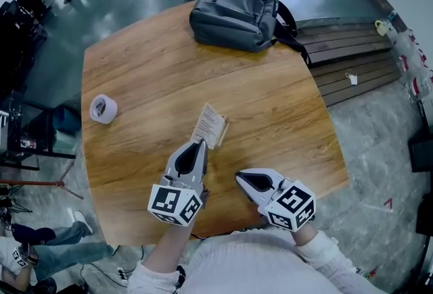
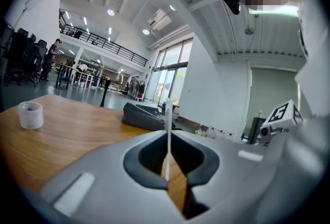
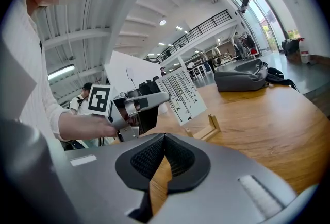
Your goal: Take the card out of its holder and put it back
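Now the left gripper [image 1: 201,144] holds the card [image 1: 210,125] outside its holder [image 3: 209,127].

White card [image 3: 180,95] with black printed lines, pinched at its near edge by the left gripper [image 1: 201,144], tilted, lifted clear of its slot. Small slotted wooden holder [image 3: 207,131] lies mid-table, just under the card, empty.

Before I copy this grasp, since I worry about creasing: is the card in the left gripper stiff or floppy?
Probably fairly stiff: the card juts flat from the left gripper, pinched at one edge, without drooping. Edge-on it looks thin and straight, so likely light. It may still buckle if jammed crooked into the wooden holder.
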### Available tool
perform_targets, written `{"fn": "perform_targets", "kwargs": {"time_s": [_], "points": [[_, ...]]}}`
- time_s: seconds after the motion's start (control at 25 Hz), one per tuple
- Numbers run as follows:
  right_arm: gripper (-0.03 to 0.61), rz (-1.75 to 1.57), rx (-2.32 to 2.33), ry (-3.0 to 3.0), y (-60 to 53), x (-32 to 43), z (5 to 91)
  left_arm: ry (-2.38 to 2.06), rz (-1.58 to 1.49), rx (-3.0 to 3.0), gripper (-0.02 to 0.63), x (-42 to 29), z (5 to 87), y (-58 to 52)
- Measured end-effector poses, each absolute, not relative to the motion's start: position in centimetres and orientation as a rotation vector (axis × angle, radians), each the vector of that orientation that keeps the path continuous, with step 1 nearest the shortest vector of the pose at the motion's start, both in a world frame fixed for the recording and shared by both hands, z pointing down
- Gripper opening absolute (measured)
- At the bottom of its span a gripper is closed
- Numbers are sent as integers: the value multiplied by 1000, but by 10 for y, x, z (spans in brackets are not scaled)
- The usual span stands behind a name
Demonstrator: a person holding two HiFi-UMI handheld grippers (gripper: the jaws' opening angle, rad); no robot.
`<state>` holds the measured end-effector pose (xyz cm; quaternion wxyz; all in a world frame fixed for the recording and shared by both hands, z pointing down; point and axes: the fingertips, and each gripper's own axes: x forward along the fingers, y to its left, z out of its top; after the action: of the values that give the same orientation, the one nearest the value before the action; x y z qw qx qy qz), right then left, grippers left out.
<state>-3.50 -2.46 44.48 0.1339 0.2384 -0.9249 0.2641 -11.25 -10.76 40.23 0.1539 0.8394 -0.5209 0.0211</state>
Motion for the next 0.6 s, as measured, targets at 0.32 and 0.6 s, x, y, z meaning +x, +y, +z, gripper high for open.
{"fn": "perform_targets", "kwargs": {"time_s": [0.32,0.6], "points": [[-3,742,693,-2702,-24,-36,438,-1493,61,2403,18,-113,399,-102],[-3,758,688,-2704,-24,-34,438,-1500,38,2381,18,-117,399,-103]]}}
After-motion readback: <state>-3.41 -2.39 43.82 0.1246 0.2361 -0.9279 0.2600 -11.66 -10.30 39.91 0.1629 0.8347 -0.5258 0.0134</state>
